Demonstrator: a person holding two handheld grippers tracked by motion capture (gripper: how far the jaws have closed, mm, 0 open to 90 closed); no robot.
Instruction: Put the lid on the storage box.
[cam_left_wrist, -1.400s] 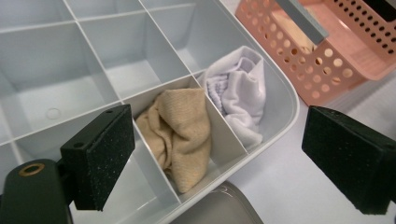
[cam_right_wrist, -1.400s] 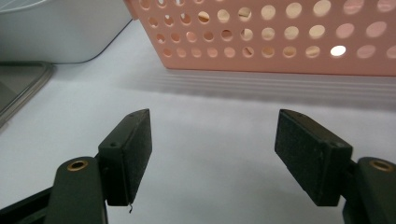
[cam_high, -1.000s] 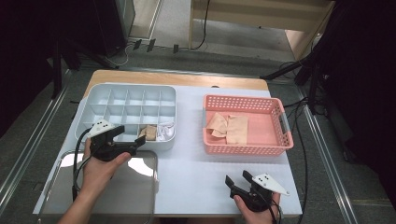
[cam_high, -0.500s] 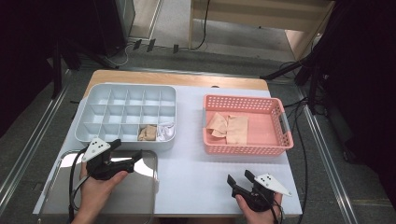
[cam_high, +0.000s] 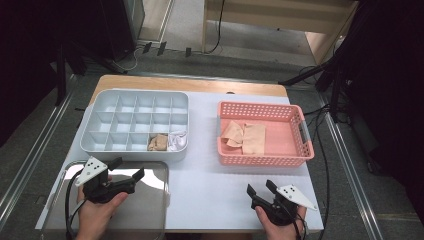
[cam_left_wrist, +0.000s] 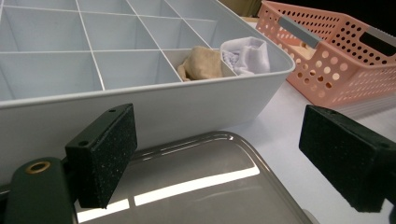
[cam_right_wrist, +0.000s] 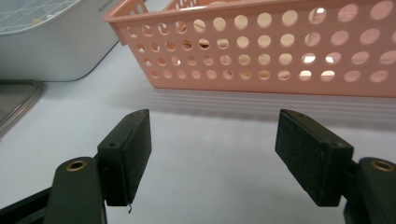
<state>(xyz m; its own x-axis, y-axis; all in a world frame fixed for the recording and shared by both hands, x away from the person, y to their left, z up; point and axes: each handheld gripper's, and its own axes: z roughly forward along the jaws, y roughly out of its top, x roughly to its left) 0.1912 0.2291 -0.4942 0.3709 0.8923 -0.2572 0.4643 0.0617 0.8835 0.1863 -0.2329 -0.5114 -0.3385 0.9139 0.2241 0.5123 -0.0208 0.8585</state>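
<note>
A: How do the tools stand?
B: The left gripper (cam_high: 125, 169), lower left of the high view, has its jaws apart and empty over the shiny metal tray (cam_high: 150, 210). The right gripper (cam_high: 259, 188), lower right, is apart too.
A: And the cloth?
B: A beige rolled cloth (cam_high: 159, 142) lies in the grey divided box (cam_high: 100, 117), front row, beside a white one (cam_high: 177, 140). The pink basket (cam_high: 300, 150) sits right of centre.

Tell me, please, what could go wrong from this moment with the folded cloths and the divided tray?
The left hand-held gripper is empty and open above the shiny metal tray; it might bump the divided tray's wall. The white cloth bulges above its compartment and might slip out beside the beige one.
</note>
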